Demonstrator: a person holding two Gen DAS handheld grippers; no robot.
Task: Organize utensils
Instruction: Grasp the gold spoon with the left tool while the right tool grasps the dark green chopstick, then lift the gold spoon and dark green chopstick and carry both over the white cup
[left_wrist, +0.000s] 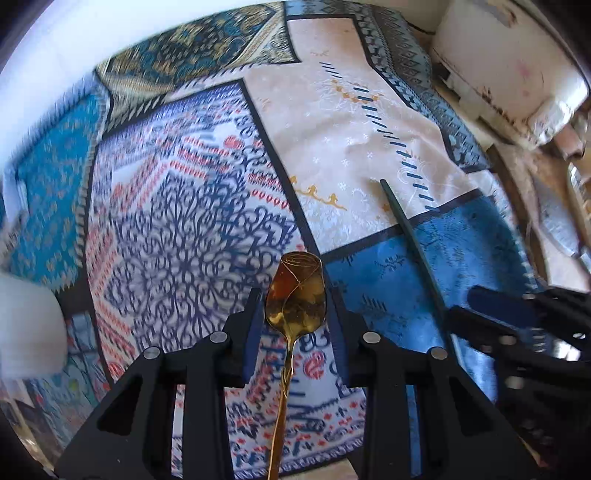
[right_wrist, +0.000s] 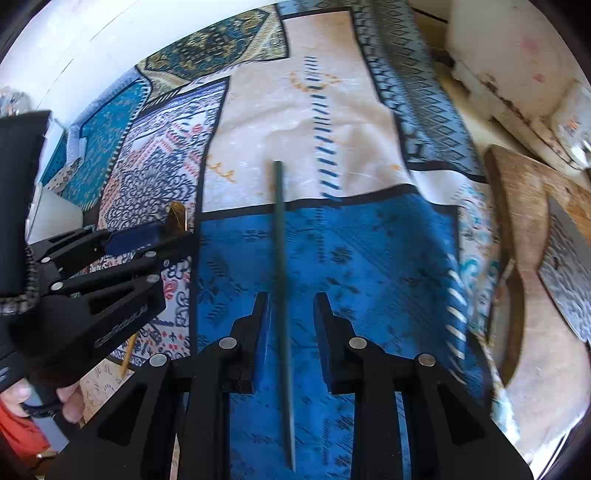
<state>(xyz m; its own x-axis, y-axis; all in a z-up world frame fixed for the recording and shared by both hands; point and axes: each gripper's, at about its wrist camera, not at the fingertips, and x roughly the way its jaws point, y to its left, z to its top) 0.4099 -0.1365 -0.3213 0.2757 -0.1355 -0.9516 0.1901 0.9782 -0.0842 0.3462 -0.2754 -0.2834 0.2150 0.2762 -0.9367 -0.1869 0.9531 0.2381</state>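
Note:
A gold spoon (left_wrist: 295, 295) lies on the patterned tablecloth (left_wrist: 177, 206), bowl pointing away, between the open fingers of my left gripper (left_wrist: 295, 299); the pads do not touch it. A thin dark green chopstick (right_wrist: 282, 295) lies lengthwise on the blue patch between the open fingers of my right gripper (right_wrist: 291, 306), close to the left pad; contact is unclear. In the left wrist view the chopstick (left_wrist: 410, 229) runs to the right of the spoon, with the right gripper (left_wrist: 517, 317) at its near end. In the right wrist view the left gripper (right_wrist: 147, 240) is at left, over the spoon (right_wrist: 177, 218).
A wooden cutting board (right_wrist: 532, 258) with a flat grey metal blade on it lies at the right edge. A white appliance (left_wrist: 509, 59) stands at the back right. A white object (left_wrist: 26, 325) sits at the left. A white wall borders the table's far side.

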